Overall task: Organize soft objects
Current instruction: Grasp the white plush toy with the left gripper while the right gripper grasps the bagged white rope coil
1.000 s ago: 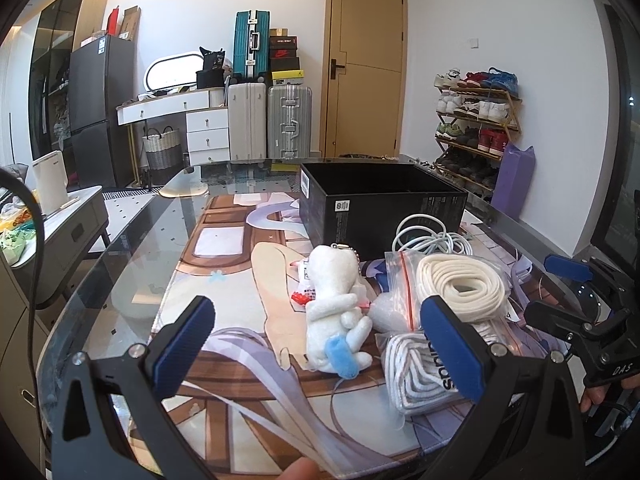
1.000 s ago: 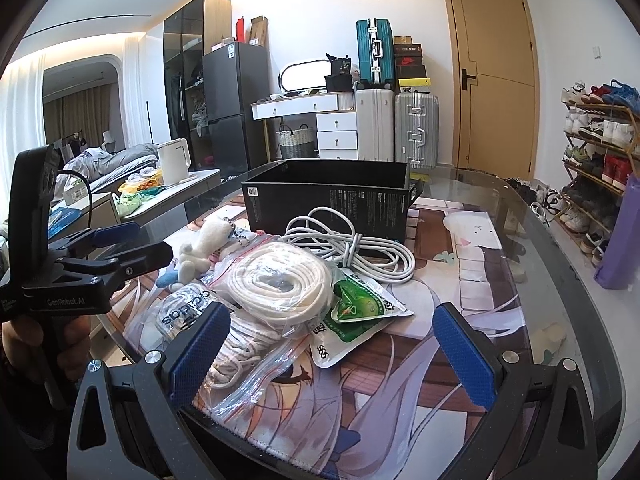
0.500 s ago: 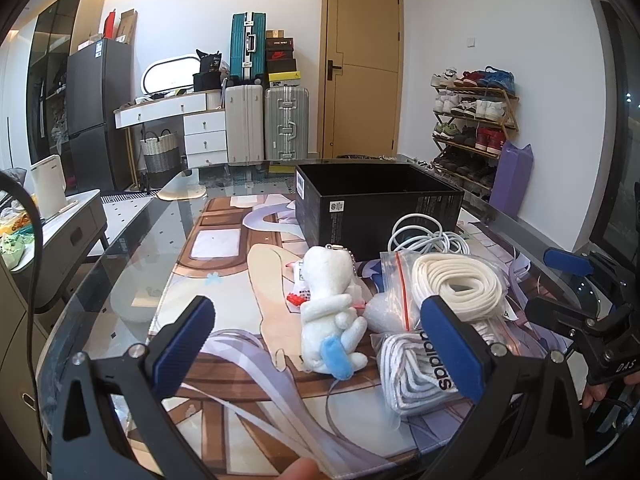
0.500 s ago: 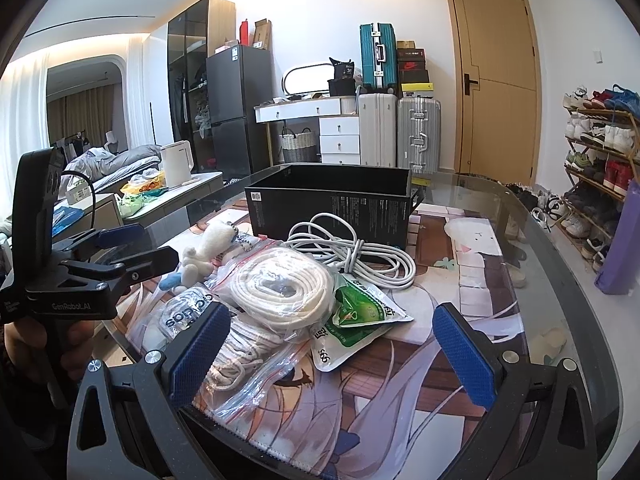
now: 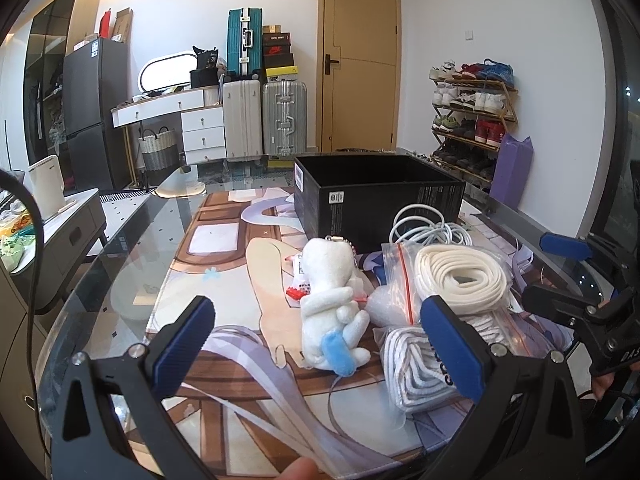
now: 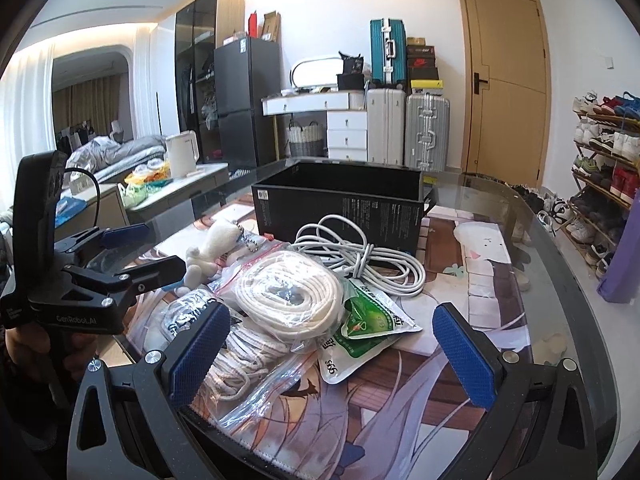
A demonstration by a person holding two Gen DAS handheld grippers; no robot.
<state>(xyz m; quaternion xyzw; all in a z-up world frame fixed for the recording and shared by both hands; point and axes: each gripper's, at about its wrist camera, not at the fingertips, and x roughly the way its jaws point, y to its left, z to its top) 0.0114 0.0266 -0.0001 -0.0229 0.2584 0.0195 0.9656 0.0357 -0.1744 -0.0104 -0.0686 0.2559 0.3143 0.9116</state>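
A white plush toy [image 5: 332, 304] with a blue patch lies on the printed mat, just ahead of my open left gripper [image 5: 316, 344]. To its right sit a bagged coil of white rope [image 5: 460, 280], a striped bagged cord [image 5: 412, 372] and a loose white cable [image 5: 432, 228]. Behind them stands an open black box [image 5: 380, 196]. My right gripper [image 6: 332, 344] is open too, hovering over the bagged rope coil [image 6: 288, 296] and a green packet [image 6: 368, 324]. The plush toy [image 6: 208, 252] shows at its left, near the left gripper [image 6: 132, 252].
The glass table [image 6: 560, 264] curves away on the right, with a shoe rack [image 5: 472, 120] and a purple bag [image 5: 512, 176] beyond it. Suitcases [image 5: 264, 116], a dresser and a fridge line the back wall. A side cabinet [image 5: 68, 228] stands left of the table.
Both grippers have moved slightly forward over the table, so the plush toy and bagged ropes sit a little closer. Nothing was taken hold of.
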